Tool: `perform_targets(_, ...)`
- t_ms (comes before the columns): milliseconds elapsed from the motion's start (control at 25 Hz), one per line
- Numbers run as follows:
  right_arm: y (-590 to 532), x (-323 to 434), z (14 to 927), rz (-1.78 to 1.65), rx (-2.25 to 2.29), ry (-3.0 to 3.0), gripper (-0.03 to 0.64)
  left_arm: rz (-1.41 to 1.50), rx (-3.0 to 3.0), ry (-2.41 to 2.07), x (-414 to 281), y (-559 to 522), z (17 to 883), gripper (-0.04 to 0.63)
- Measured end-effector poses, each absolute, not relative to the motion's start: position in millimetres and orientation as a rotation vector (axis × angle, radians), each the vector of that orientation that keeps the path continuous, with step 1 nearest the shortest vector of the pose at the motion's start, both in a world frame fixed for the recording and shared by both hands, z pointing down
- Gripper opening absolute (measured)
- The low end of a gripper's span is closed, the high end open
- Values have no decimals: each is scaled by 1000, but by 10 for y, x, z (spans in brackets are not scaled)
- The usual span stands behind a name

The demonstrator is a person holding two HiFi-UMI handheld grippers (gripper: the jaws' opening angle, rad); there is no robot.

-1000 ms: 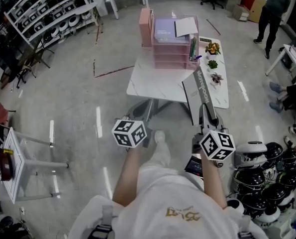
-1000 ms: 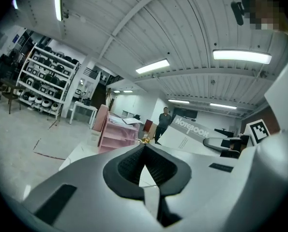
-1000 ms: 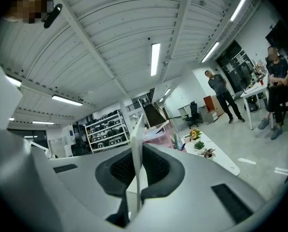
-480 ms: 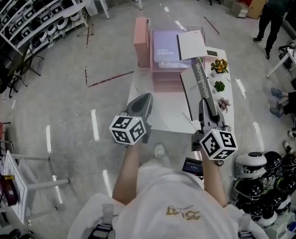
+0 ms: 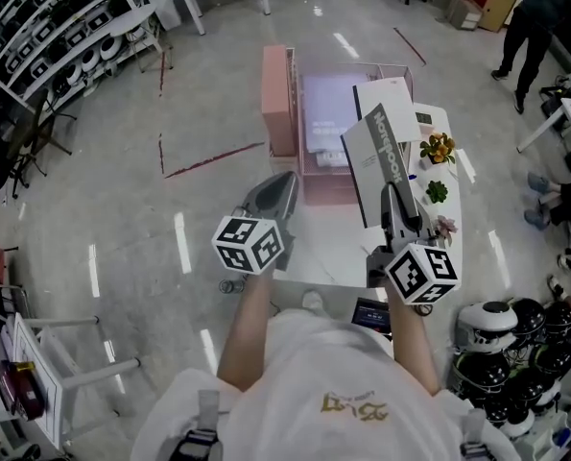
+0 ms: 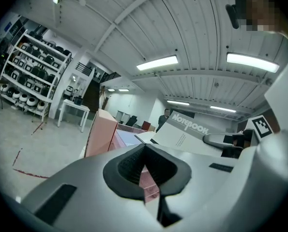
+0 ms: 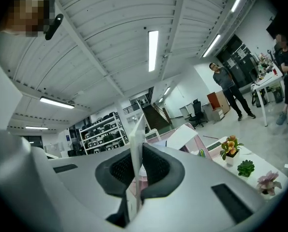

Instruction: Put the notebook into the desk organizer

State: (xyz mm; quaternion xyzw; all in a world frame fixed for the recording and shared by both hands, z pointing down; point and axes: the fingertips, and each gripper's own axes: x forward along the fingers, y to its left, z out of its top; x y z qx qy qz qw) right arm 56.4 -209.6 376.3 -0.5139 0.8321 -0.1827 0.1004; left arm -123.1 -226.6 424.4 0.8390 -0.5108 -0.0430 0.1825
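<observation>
Notebook [image 5: 381, 161] – grey cover w/ white lettering; being held in the air, tilted, far end overlapping the near-right corner of the desk organizer [image 5: 316, 113] in head view; not yet inside it

Right gripper [image 5: 393, 207] – sitting just on the near side of the organizer, jaws pinching tight on the notebook's near edge; in right gripper view the thin edge is standing upright btwn the two dark pads [image 7: 156, 166], both pressing on it

Left gripper [image 5: 279, 192] – hovering near-left of the organizer, over the table [image 5: 328, 248] edge; jaws closed together w/ nothing btwn them

Desk organizer – pink, standing at the far end of the white table; upright pink file holder [image 5: 277, 99] forming its left side, lavender top, white sheet [image 5: 386, 94] lying on its right part

Potted plants, 3 pcs [image 5: 438, 191] – sitting in a row to the right of the organizer, along the table's right edge

Person [image 5: 530, 12] – standing well beyond the organizer, far right

Shelving rack [image 5: 55, 27] – standing well left of the organizer
</observation>
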Motion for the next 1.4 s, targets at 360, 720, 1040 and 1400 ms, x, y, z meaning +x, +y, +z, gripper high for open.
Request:
perform_targets(360, -2440, 361, 3911, -662, -1485, 2422, 18, -121, 2376, -1409, -1350, -2607, 4313, 17)
perform_targets(720, -2707, 279, 3953, -795, -1433, 2362, 18, -111, 2374, -1386, -1328, -2797, 4358, 17)
perform_targets(1040, -2990, 225, 4020, -849, -1404, 2349, 18, -103, 2361, -1396, -1334, -3002, 4426, 17)
perform_targets(1400, -3276, 135, 4188, -923, -1409, 2350, 18, -76, 2356, -1406, -1355, -3219, 4464, 17)
